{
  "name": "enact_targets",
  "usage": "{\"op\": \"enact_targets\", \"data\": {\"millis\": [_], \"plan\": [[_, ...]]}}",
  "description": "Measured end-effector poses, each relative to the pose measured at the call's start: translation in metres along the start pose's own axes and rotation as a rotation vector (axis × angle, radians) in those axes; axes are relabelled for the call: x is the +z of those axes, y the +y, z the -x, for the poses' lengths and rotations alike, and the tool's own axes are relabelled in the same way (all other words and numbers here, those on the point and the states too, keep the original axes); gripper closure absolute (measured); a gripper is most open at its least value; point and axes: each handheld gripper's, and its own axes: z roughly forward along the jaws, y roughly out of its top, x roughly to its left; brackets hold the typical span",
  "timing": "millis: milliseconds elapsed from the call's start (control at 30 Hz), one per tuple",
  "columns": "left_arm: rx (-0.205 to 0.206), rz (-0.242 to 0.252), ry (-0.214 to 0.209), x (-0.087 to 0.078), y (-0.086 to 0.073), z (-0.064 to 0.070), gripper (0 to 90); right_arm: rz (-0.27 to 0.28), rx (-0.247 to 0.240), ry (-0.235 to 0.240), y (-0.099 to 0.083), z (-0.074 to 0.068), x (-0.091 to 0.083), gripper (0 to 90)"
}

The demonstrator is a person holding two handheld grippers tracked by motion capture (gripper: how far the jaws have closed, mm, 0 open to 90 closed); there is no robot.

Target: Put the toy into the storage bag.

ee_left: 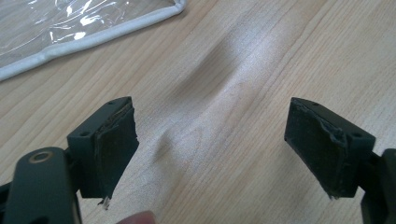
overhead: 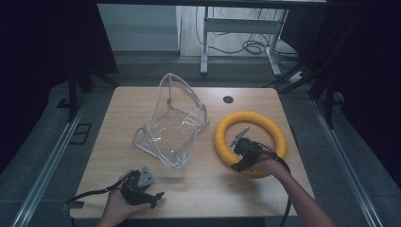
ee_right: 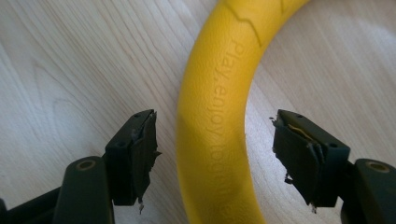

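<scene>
The right gripper (overhead: 238,152) hangs over the near-left arc of a thick yellow foam ring (overhead: 249,143), its black jaws spread wide with the ring's tube running up between them. Neither pad touches the foam; pale wood shows on both sides of the tube. In the right gripper view the ring (ee_right: 219,121) has a matte, faintly pebbled skin, with embossed lettering along its length and a notched seam near the top. The jaw pads (ee_right: 142,154) are dark rubber, frayed and peeling at the edges.

The left gripper (overhead: 150,196) sits low near the front edge of the table, well to the left of the ring, held in the person's left hand (overhead: 116,205). Its jaws are also wide apart and hold nothing; between them lies only bare wood. Its pads (ee_left: 114,149) are worn the same way, with torn corners.

Beyond the left gripper, and to the left of the ring, lies a clear soft plastic pouch with white piping (overhead: 171,120), crinkled and glossy, one side propped up. Its piped edge (ee_left: 93,39) crosses the top of the left gripper view.

The light wood-grain table (overhead: 203,189) has rounded corners and a dark round cable hole (overhead: 228,99) just past the ring. Around it are grey floor, dark curtains, and a white desk frame (overhead: 236,28) with loose cables (overhead: 253,47) behind.
</scene>
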Motion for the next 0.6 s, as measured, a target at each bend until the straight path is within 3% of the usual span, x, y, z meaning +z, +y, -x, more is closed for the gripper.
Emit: {"op": "enact_targets", "data": {"millis": [400,600], "plan": [[0.002,-0.005,-0.002,0.000,0.000,0.000,16.9,-0.114,-0.038,0.037,0.001,0.001,0.021,35.2],[0.008,-0.010,-0.001,0.001,0.000,0.000,17.0,-0.140,-0.048,0.060,0.002,0.005,0.026,40.7]]}}
